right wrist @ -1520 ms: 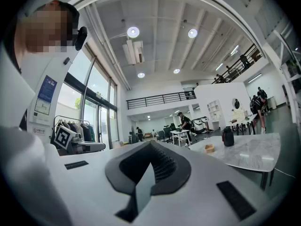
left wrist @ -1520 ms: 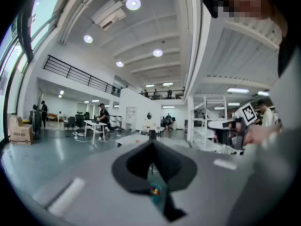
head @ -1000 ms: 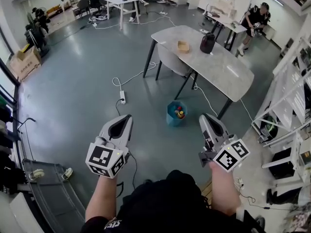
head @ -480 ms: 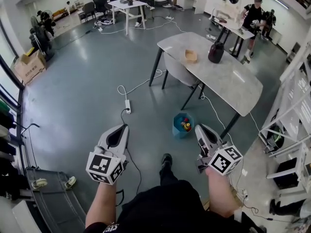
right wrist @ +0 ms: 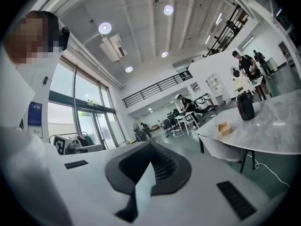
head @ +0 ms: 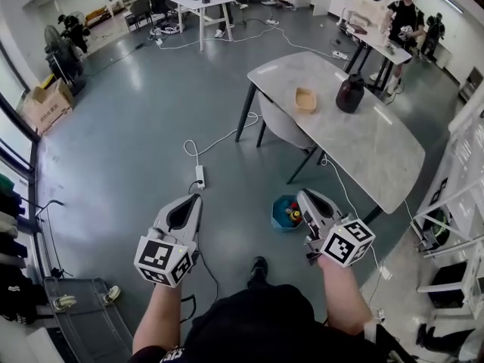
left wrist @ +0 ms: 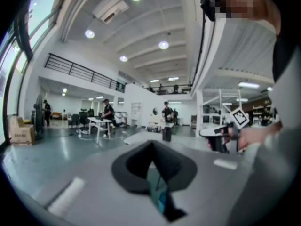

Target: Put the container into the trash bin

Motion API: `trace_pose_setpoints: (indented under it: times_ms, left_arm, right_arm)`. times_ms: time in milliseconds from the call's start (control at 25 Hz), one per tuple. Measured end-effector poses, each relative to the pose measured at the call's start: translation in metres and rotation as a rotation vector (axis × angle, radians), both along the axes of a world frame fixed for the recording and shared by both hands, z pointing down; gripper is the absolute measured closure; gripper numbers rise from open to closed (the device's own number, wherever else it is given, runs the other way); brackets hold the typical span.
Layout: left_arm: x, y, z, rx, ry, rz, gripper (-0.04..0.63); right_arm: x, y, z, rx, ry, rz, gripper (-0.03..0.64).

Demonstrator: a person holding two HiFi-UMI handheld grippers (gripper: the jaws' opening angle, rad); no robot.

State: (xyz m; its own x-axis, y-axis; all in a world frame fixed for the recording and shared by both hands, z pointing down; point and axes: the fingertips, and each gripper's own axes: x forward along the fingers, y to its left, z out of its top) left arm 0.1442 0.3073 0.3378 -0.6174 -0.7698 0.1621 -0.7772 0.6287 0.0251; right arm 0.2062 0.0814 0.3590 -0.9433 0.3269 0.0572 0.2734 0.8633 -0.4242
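The container (head: 305, 99), a small tan open box, sits on the marble table (head: 370, 150) beside a dark jug (head: 350, 94); the right gripper view shows the container (right wrist: 224, 127) too. A blue trash bin (head: 285, 212) with colourful items inside stands on the floor by the table's near edge. My right gripper (head: 305, 197) is shut and empty, and in the head view its tip overlaps the bin's right side. My left gripper (head: 187, 205), also shut and empty, hangs over bare floor to the left of the bin. Both grippers point about level towards the table.
A chair (head: 284, 124) is tucked under the table. A power strip (head: 200, 177) and cables lie on the floor left of the bin. Shelving (head: 454, 203) stands at the right. A cardboard box (head: 44, 106), a white table (head: 201, 2) and several people are farther off.
The view has advanced towards the table and bin. Both grippers came forward with it, still shut; the right one now overlaps the bin, which was clear ahead of it before.
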Motion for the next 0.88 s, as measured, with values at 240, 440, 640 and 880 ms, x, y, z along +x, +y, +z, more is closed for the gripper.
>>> trace_pose_setpoints:
  times_ms: [240, 440, 640, 880]
  left_arm:
    - [-0.057, -0.056, -0.002, -0.012, 0.015, 0.014, 0.589]
    - [-0.084, -0.108, -0.014, -0.010, 0.001, 0.074, 0.589]
    - [-0.105, -0.135, -0.011, -0.028, -0.001, 0.112, 0.589]
    - [-0.145, -0.176, 0.006, -0.014, 0.015, 0.188, 0.589]
  right_arm:
    - [-0.049, -0.053, 0.003, -0.026, 0.008, 0.013, 0.624]
    - [-0.074, -0.094, 0.012, -0.036, 0.039, 0.023, 0.624]
    - [-0.090, -0.112, 0.011, -0.052, 0.030, 0.045, 0.624]
    - [-0.118, -0.117, 0.024, -0.047, 0.040, 0.064, 0.624]
